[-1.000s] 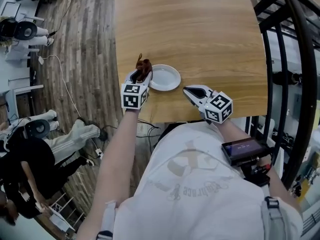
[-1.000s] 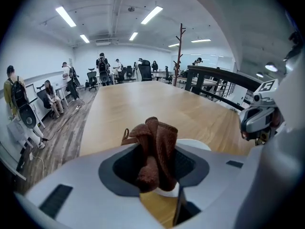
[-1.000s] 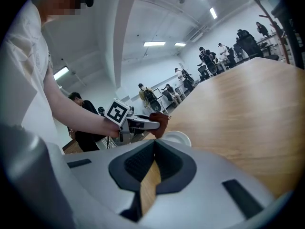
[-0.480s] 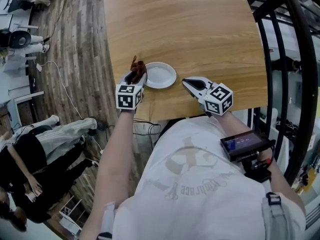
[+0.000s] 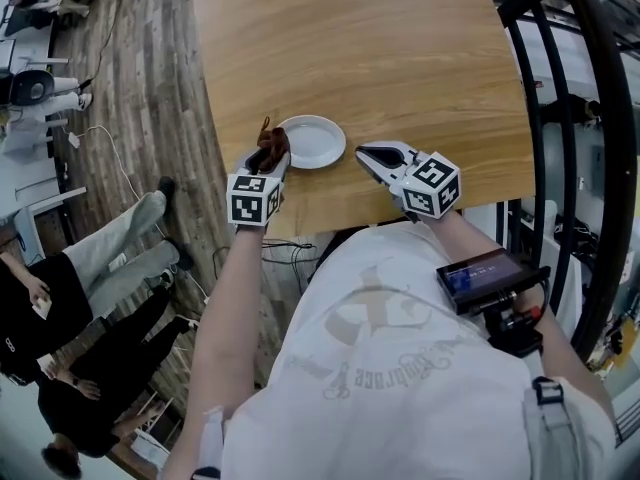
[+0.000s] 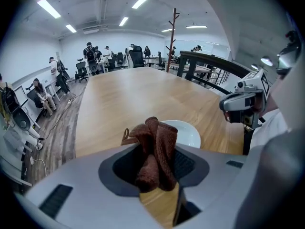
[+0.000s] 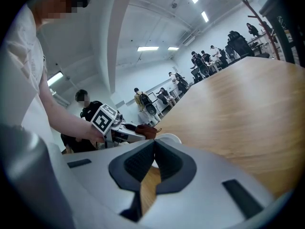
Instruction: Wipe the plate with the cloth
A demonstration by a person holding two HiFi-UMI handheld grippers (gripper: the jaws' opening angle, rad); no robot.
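Note:
A small white plate (image 5: 311,141) lies on the wooden table (image 5: 380,48) near its front edge; it also shows as the plate (image 6: 188,132) and the plate (image 7: 167,138). My left gripper (image 5: 268,157) sits just left of the plate, shut on a bunched brown cloth (image 5: 271,145). In the left gripper view the cloth (image 6: 155,151) stands up between the jaws. My right gripper (image 5: 372,157) is just right of the plate with its jaws closed together and nothing held; the right gripper (image 7: 151,162) points at the plate.
The table's front edge (image 5: 330,226) runs right by both grippers. A black metal railing (image 5: 575,88) stands at the right. People and office chairs (image 5: 60,268) fill the floor at the left.
Both grippers and the plate have shifted up and left in the head view as the camera moved. The left gripper still holds the cloth beside the plate; the right gripper has come closer to the plate.

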